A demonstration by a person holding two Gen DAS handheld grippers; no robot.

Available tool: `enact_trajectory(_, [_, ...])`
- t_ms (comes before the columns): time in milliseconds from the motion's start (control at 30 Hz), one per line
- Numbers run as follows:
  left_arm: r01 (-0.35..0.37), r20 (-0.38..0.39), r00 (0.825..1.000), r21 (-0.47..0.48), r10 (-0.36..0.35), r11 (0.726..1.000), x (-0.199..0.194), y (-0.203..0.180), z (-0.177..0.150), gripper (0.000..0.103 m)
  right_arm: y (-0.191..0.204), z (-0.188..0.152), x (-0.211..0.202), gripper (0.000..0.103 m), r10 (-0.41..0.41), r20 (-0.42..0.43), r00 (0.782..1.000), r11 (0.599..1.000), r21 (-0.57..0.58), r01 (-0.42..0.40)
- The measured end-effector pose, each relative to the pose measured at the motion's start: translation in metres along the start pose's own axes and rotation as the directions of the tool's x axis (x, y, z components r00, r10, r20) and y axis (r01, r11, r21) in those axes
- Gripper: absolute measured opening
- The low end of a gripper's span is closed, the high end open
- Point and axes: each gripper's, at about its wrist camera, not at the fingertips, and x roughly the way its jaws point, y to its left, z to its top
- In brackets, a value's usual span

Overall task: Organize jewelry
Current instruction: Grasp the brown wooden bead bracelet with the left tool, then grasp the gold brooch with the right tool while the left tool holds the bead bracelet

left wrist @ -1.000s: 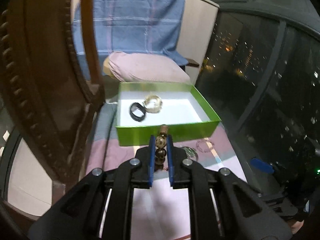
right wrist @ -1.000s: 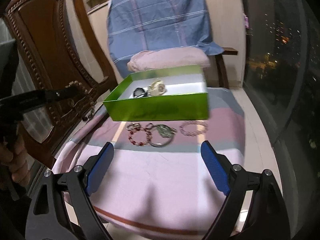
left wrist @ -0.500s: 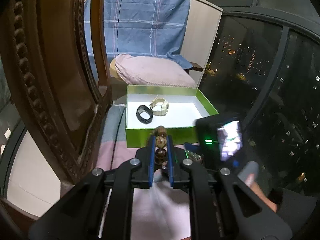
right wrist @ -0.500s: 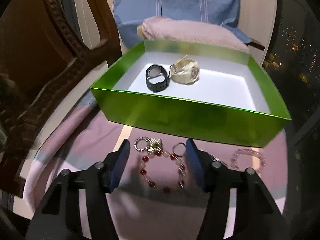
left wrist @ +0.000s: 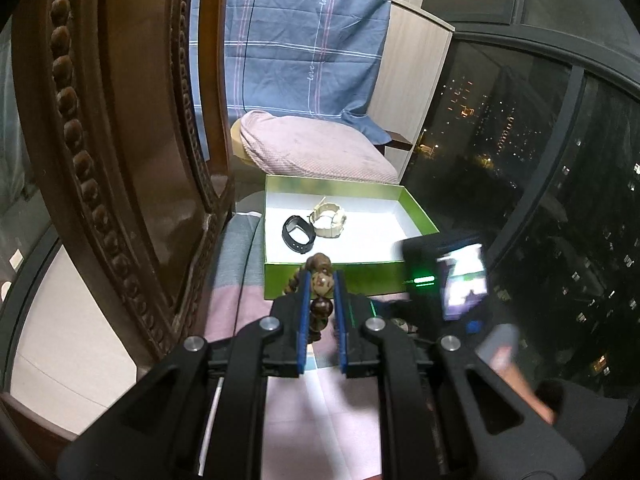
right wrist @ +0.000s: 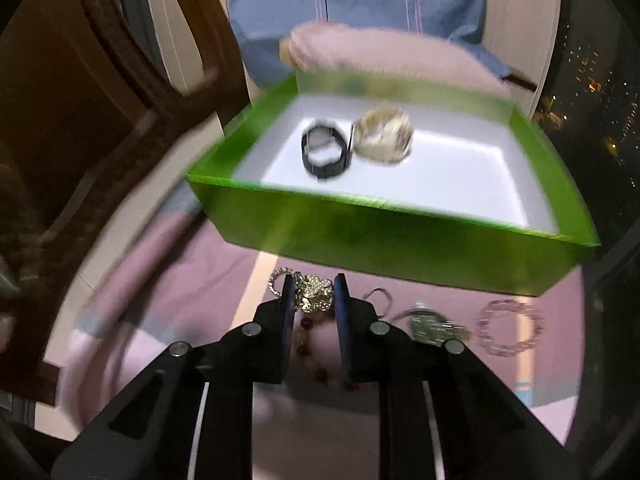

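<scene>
My left gripper (left wrist: 320, 280) is shut on a brown bead bracelet (left wrist: 320, 286) and holds it in front of the green box (left wrist: 360, 280). In the box lie a black watch (left wrist: 297, 234) and a cream watch (left wrist: 330, 222). In the right wrist view the box (right wrist: 400, 236) holds the same black watch (right wrist: 325, 152) and cream watch (right wrist: 384, 136). My right gripper (right wrist: 312, 296) has closed around a gold flower brooch (right wrist: 316, 298) on the pink cloth (right wrist: 180, 280). A red bead bracelet (right wrist: 308, 344) lies beneath it.
A green-stone ring piece (right wrist: 436, 326) and a pink bead bracelet (right wrist: 510, 332) lie on the cloth right of my right gripper. A carved wooden chair (left wrist: 120, 160) stands at the left. A pink cushion (left wrist: 312, 148) and blue checked cloth (left wrist: 288, 52) are behind the box. Dark windows (left wrist: 540, 160) are at the right.
My right gripper has moved down and forward to the jewelry and closed from wide open onto the gold brooch. My left gripper still holds the bead bracelet, slightly closer to the box.
</scene>
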Motion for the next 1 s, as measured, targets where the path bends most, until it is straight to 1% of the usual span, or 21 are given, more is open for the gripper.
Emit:
enact_trajectory(100, [0.003, -0.006, 1.000, 0.000, -0.003, 1.000, 0.001, -0.002, -0.001, 0.012, -0.012, -0.001, -0.044, 0.020, 0.028, 0.082, 0.996, 1.000, -0.001, -0.028])
enact_trajectory(167, [0.004, -0.010, 1.000, 0.002, -0.004, 1.000, 0.002, -0.003, -0.002, 0.012, -0.024, -0.006, -0.083, 0.020, 0.020, 0.160, 0.987, 1.000, -0.003, -0.020])
enact_trajectory(267, [-0.005, -0.014, 1.000, 0.011, 0.005, 1.000, 0.004, -0.005, -0.005, 0.012, -0.048, -0.020, -0.130, 0.020, 0.018, 0.230, 0.973, 0.999, 0.027, -0.024])
enact_trajectory(333, [-0.015, -0.014, 1.000, 0.019, 0.015, 1.000, 0.006, -0.008, -0.006, 0.012, -0.064, -0.031, -0.153, 0.020, 0.005, 0.260, 0.966, 0.998, 0.056, -0.020])
enact_trajectory(433, [-0.029, -0.016, 0.999, 0.034, 0.029, 0.999, 0.009, -0.014, -0.009, 0.012, -0.082, -0.046, -0.173, 0.020, -0.016, 0.310, 0.951, 0.997, 0.074, -0.007])
enact_trajectory(467, [-0.032, -0.019, 0.999, 0.039, 0.032, 0.999, 0.010, -0.016, -0.009, 0.012, -0.087, -0.051, -0.178, 0.020, -0.027, 0.329, 0.944, 0.998, 0.069, 0.004])
enact_trajectory(533, [-0.029, -0.038, 0.999, 0.050, 0.031, 0.998, 0.013, -0.017, -0.011, 0.012, -0.095, -0.058, -0.179, 0.020, -0.031, 0.344, 0.938, 0.997, 0.078, 0.005])
enact_trajectory(567, [-0.029, -0.055, 0.998, 0.057, 0.032, 0.998, 0.016, -0.017, -0.013, 0.014, -0.099, -0.061, -0.177, 0.020, -0.025, 0.347, 0.938, 0.996, 0.094, -0.008])
enact_trajectory(600, [-0.034, -0.069, 0.997, 0.064, 0.038, 0.997, 0.018, -0.016, -0.015, 0.025, -0.103, -0.064, -0.173, 0.020, -0.016, 0.342, 0.939, 0.994, 0.104, -0.021])
enact_trajectory(667, [-0.057, -0.111, 0.992, 0.085, 0.066, 0.995, 0.028, -0.015, -0.027, 0.042, -0.106, -0.067, -0.165, 0.020, -0.003, 0.320, 0.948, 0.993, 0.113, -0.035])
enact_trajectory(700, [-0.067, -0.128, 0.989, 0.093, 0.079, 0.993, 0.033, -0.016, -0.032, 0.043, -0.107, -0.069, -0.163, 0.020, 0.003, 0.310, 0.951, 0.992, 0.118, -0.042])
enact_trajectory(767, [-0.074, -0.192, 0.977, 0.118, 0.096, 0.990, 0.052, -0.018, -0.046, 0.041, -0.108, -0.070, -0.156, 0.020, 0.022, 0.283, 0.959, 0.990, 0.125, -0.060])
enact_trajectory(800, [-0.074, -0.224, 0.969, 0.138, 0.104, 0.988, 0.063, -0.021, -0.055, 0.034, -0.108, -0.071, -0.155, 0.020, 0.028, 0.280, 0.960, 0.990, 0.128, -0.067])
enact_trajectory(867, [-0.076, -0.262, 0.957, 0.181, 0.123, 0.981, 0.079, -0.027, -0.066, 0.028, -0.108, -0.070, -0.156, 0.020, 0.040, 0.283, 0.958, 0.989, 0.126, -0.079])
enact_trajectory(1000, [-0.081, -0.315, 0.937, 0.229, 0.152, 0.970, 0.108, -0.033, -0.083, 0.023, -0.107, -0.069, -0.159, 0.020, 0.057, 0.295, 0.954, 0.988, 0.120, -0.096])
